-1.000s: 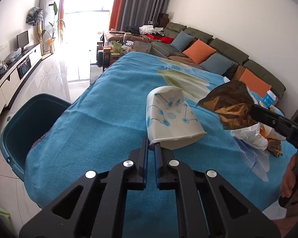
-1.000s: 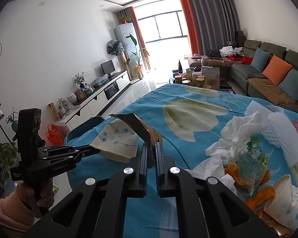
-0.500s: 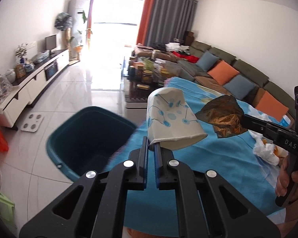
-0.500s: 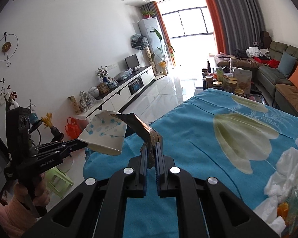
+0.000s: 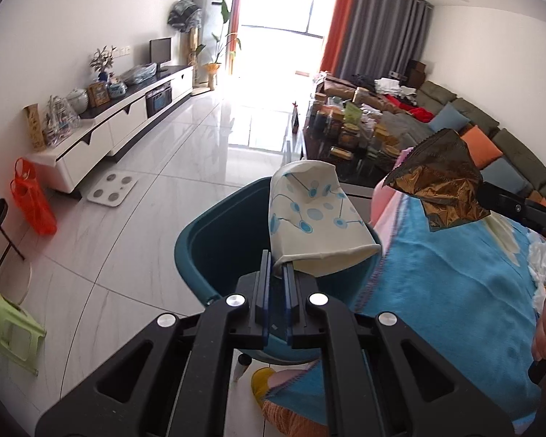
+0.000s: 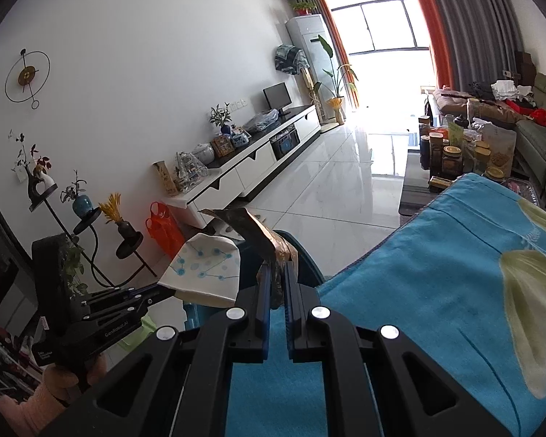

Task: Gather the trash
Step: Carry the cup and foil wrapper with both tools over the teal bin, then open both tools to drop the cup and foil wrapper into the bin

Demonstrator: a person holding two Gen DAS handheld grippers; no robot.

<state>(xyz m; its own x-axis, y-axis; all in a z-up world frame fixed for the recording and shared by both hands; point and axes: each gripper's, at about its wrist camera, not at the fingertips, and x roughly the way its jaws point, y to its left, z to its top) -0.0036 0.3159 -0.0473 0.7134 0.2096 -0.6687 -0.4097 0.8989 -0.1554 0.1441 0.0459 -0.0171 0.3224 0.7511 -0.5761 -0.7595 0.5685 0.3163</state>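
My left gripper [image 5: 278, 271] is shut on the rim of a crushed white paper cup with blue dots [image 5: 315, 224], held over the open teal trash bin [image 5: 214, 244] on the floor beside the table. My right gripper [image 6: 279, 276] is shut on a crumpled brown foil wrapper [image 6: 264, 235], also near the bin [image 6: 305, 260]. In the left wrist view the wrapper [image 5: 440, 182] hangs to the right of the cup, over the table edge. In the right wrist view the cup [image 6: 205, 273] sits to the left of the wrapper.
The table with a blue flowered cloth [image 5: 455, 276] lies to the right of the bin, with white tissue trash [image 5: 538, 258] at its far right. A green stool [image 5: 3, 327], an orange bag [image 5: 31, 198] and a white scale [image 5: 113, 189] stand on the tiled floor.
Both grippers have swung left off the table, carrying the cup and the wrapper. The cup is now over the bin's opening, and the trash pile has slid out of the right wrist view.
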